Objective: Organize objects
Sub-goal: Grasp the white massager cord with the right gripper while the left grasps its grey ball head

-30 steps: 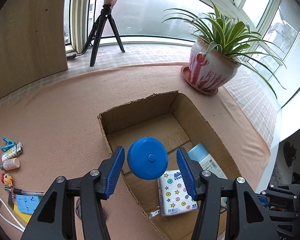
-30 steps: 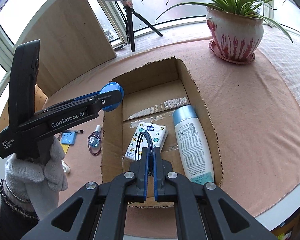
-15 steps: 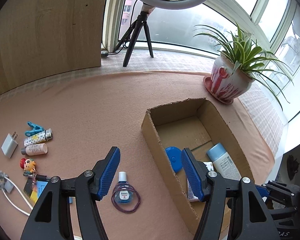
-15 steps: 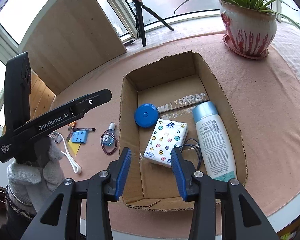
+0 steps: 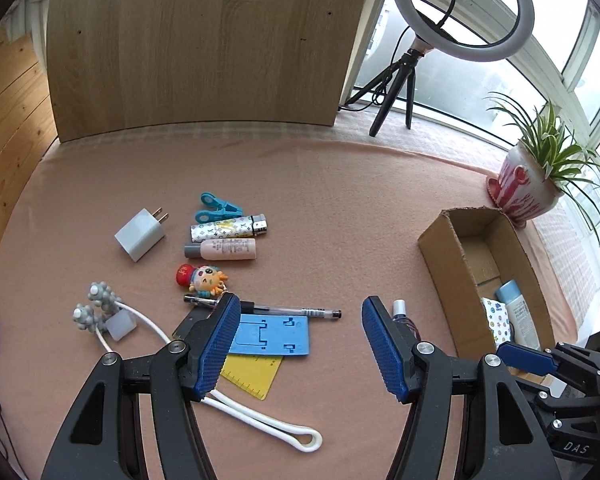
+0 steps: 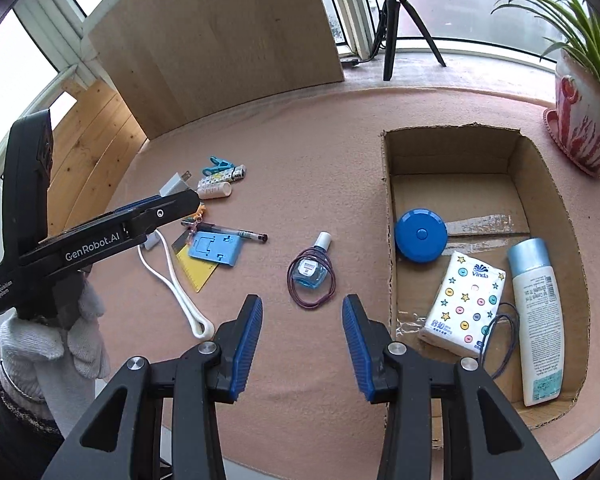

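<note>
The box (image 6: pixel 388 216) sits at the right of the bench (image 6: pixel 300 152), just in front of the plant pot (image 6: pixel 584 128). In it I see a blue disc (image 6: pixel 420 235) against the left wall, a tissue pack (image 6: pixel 462 304) beside it, a lotion bottle (image 6: pixel 536 320) along the right wall, and a dark band (image 6: pixel 500 344) between pack and bottle.

My left gripper (image 5: pixel 296 344) hangs wide and empty over the loose pile: a blue stand (image 5: pixel 272 336) lying on a yellow ruler (image 5: pixel 252 376), a pen (image 5: pixel 292 311) just behind it, a white cable (image 5: pixel 256 420), a doll (image 5: pixel 200 278), a pink bottle (image 5: pixel 220 249), a lighter (image 5: pixel 228 229), a clip (image 5: pixel 218 208) and a charger (image 5: pixel 140 234).

My right gripper (image 6: pixel 302 344) is partly open and empty, pointing down at a small blue bottle (image 6: pixel 310 268) ringed by a purple band (image 6: pixel 328 292), lying apart from the box.
</note>
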